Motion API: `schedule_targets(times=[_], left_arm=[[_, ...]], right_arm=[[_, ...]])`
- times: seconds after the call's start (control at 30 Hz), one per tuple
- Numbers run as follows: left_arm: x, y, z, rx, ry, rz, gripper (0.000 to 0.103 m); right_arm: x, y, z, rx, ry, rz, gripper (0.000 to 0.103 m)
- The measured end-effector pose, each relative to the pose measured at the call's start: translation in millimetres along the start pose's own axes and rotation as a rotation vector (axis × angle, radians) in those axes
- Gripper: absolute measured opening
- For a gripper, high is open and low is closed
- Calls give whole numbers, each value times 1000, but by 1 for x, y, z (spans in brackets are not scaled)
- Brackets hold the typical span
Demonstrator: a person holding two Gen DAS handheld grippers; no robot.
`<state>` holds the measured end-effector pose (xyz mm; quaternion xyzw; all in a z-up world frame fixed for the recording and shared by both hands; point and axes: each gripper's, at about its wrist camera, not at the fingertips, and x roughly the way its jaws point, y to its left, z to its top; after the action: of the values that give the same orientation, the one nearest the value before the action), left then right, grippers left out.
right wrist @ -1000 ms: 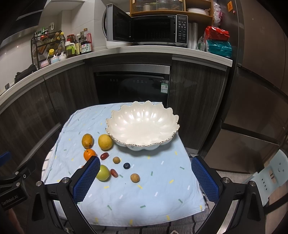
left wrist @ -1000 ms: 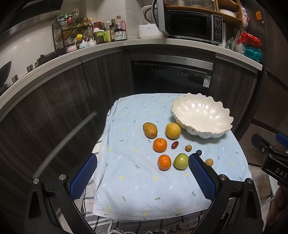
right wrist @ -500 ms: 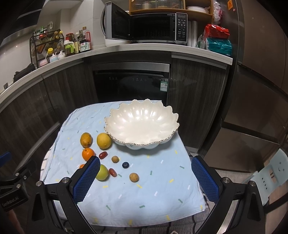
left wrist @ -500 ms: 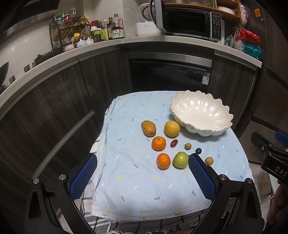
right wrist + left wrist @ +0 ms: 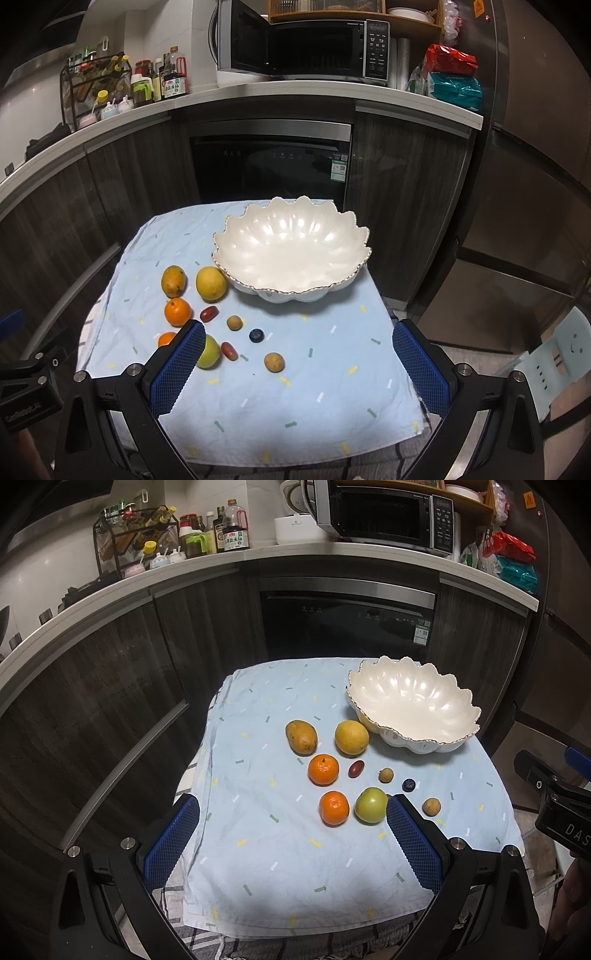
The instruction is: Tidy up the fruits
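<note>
A white scalloped bowl [image 5: 458, 705] [image 5: 236, 243] stands empty at the back right of a light blue cloth [image 5: 258, 849]. Left of it lie a mango [image 5: 301, 736], a lemon [image 5: 351, 737], two oranges [image 5: 323, 769] [image 5: 334, 807], a green apple [image 5: 370, 805], a red date [image 5: 356, 768], a blueberry [image 5: 408, 785] and two small brown fruits [image 5: 386, 775] [image 5: 431, 806]. My left gripper [image 5: 291, 834] is open and empty, held above the near edge of the cloth. My right gripper [image 5: 299, 363] is open and empty, facing the bowl.
Dark cabinets and an oven [image 5: 347, 620] stand behind the table. A counter carries a bottle rack [image 5: 133, 535] and a microwave [image 5: 306, 40] with its door open. A fridge [image 5: 543, 166] is at the right, and a pale chair [image 5: 554, 354] is near it.
Both grippers have drawn back and risen slightly, so the table sits a little lower and smaller in view. No fruit has moved.
</note>
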<state>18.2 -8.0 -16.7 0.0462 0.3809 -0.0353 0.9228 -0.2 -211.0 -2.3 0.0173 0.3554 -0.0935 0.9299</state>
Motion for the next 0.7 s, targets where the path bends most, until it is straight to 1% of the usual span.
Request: schedule_targets(times=[0.33, 0.7], left_arm=[[25, 0, 0, 0, 32, -7, 103], [58, -7, -2, 21, 74, -28, 103]], right_arm=[[23, 7, -1, -24, 33, 9, 103], [55, 13, -8, -53, 64, 17, 102]])
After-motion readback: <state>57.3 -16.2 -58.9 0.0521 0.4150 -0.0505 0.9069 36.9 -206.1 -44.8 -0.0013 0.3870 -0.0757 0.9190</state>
